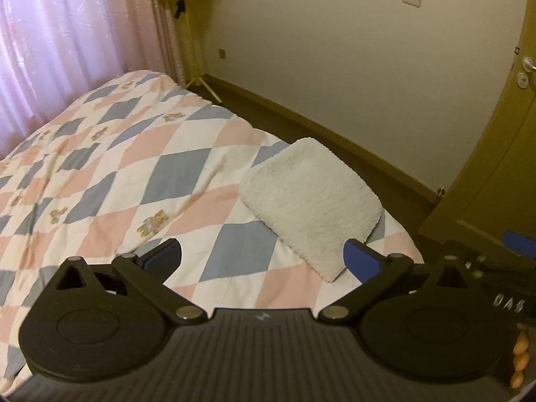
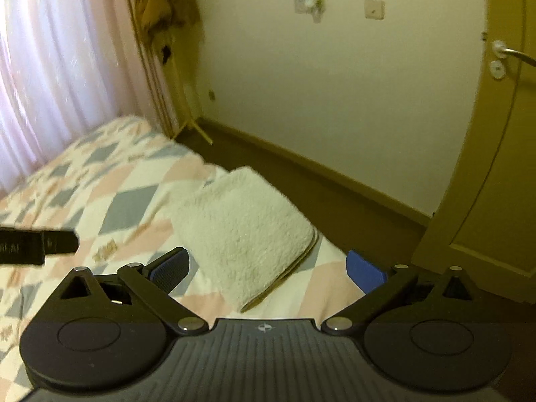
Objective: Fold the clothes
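A cream fleecy garment (image 1: 310, 204) lies folded into a thick rectangle on the bed (image 1: 110, 154), near its right edge. It also shows in the right wrist view (image 2: 244, 231), with its stacked layers visible along the right side. My left gripper (image 1: 263, 258) is open and empty, held just above the bed in front of the garment. My right gripper (image 2: 268, 268) is open and empty, with the garment's near end between its blue pads. The right gripper's body (image 1: 495, 268) shows at the right of the left wrist view. The left gripper's body (image 2: 37, 244) shows at the left of the right wrist view.
The bed has a quilt of pink, blue and white diamonds (image 2: 127, 207). Dark floor (image 1: 335, 137) runs between the bed and a cream wall. A wooden door (image 1: 495, 154) stands at the right. Pink curtains (image 1: 67, 40) hang at the back left beside a coat stand (image 2: 160, 10).
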The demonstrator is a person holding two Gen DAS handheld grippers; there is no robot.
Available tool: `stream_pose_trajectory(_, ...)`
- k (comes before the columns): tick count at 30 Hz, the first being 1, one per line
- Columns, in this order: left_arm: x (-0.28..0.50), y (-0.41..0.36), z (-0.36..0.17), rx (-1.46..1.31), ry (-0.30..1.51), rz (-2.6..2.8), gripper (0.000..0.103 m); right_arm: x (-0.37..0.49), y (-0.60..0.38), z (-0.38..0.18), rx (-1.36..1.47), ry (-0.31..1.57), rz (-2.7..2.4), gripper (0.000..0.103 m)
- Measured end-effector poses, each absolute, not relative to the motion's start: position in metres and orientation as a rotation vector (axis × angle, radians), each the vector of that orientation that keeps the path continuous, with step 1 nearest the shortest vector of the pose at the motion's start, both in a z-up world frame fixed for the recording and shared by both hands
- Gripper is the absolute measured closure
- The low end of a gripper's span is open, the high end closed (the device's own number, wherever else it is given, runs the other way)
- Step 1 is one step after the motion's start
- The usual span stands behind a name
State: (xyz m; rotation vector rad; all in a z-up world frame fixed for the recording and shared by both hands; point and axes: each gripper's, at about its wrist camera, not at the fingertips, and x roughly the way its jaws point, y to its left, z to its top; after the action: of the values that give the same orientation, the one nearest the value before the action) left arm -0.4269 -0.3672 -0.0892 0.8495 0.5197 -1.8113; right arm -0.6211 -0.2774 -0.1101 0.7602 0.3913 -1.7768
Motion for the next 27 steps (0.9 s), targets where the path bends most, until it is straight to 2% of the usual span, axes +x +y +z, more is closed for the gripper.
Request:
stream_pose_trajectory(5, -0.425, -0.348, -0.077, 0.845, 0.486, -1.776, 0.001, -0.629, -0.263, -0.095, 0.78, 0.36, -1.767, 0.0)
stream_pose_trajectory(11, -0.421, -0.337, -0.071, 0.855, 0.471, -1.806, 0.001, -0.626, -0.255, -0.086, 0.771, 0.414, -1.746, 0.0)
stream_pose_trajectory(17, -0.408, -0.337, -0.07, 0.894, 0.524, -1.853, 0.001, -0.608, -0.251, -0.08, 0.809, 0.424, -1.771, 0.0)
stream_pose_trajectory(27, -0.356, -0.345, -0.062, 0.931, 0.477, -1.915, 0.001, -0.549, -0.253, -0.077, 0.878, 0.443, -1.843, 0.0)
